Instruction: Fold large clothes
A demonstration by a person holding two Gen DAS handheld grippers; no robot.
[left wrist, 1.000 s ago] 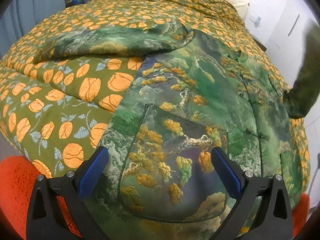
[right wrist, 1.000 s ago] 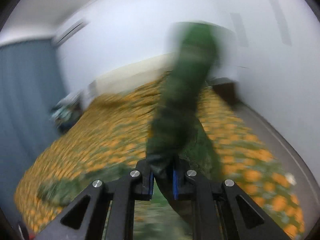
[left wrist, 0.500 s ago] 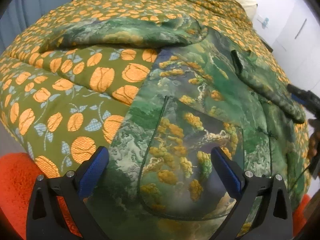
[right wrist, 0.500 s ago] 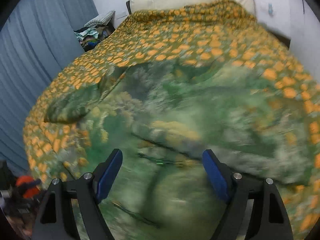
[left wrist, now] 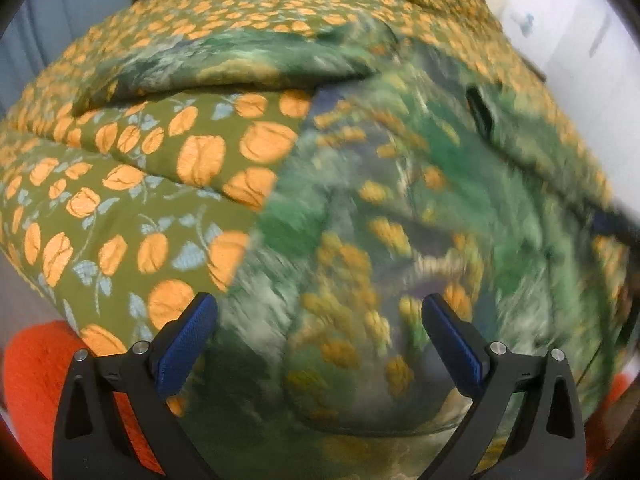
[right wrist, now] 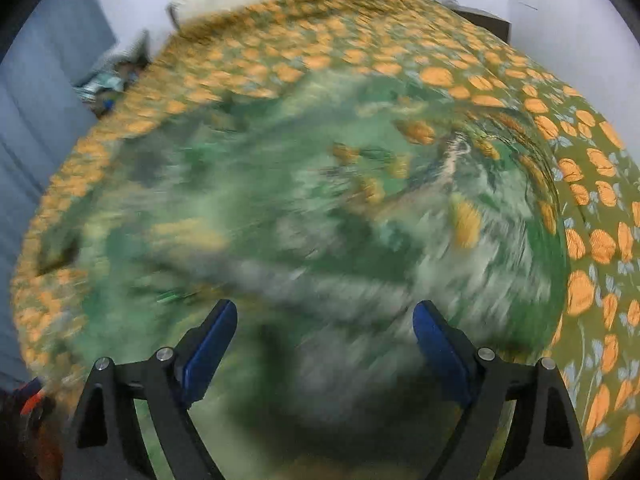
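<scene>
the green printed garment [left wrist: 400, 208] is lying spread on the orange-flowered bedspread [left wrist: 168, 184], near the foot of the bed; one sleeve [left wrist: 224, 64] is stretching out sideways across the bedspread, not yet folded in; the other sleeve [left wrist: 532, 136] is lying in across the garment's front, so the folding seems to be at an early stage, with one sleeve in and the other sleeve and the body folds left to do; blur is hiding the finer creases, so how neat that fold is cannot be told.

the left gripper [left wrist: 320, 336] is hovering over the lower front of the garment with its fingers well apart and nothing between the pads; the right gripper [right wrist: 324, 336] is pointing down at the cloth in a strongly blurred view, its jaws opening, and no cloth is showing pinched between them.

as for containers, no basket, box or drawer is showing in either view; an orange thing [left wrist: 36, 376] is sitting at the bed's edge, but what it is cannot be told.
</scene>
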